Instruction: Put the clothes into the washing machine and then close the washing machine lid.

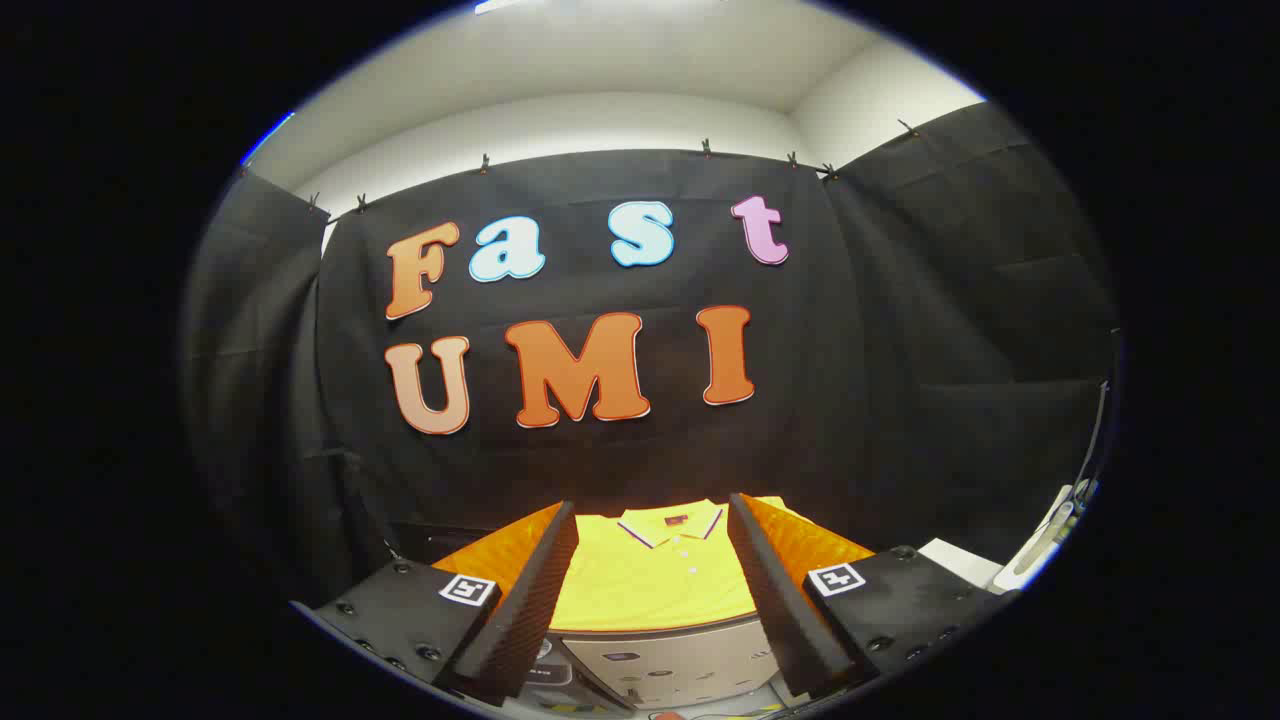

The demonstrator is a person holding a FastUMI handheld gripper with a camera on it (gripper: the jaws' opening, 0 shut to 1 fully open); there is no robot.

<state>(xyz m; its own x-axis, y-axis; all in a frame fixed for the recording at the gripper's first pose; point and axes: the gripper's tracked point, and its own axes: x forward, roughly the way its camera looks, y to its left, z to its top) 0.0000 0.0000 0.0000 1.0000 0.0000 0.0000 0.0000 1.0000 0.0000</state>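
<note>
A yellow polo shirt [655,575] with a striped collar lies flat on top of a surface, its collar pointing away from me toward the black cloth wall. Below its near hem shows the pale front of the washing machine [665,665], with small dark markings. My gripper [652,585] is open, its two fingers spread wide on either side of the shirt, with nothing held between them. The fingers hover above the shirt's left and right parts.
An orange surface [815,545] shows beside the shirt on both sides. A white object [1040,540] and a pale flat thing [955,560] stand to the right. The black cloth wall rises close behind the shirt.
</note>
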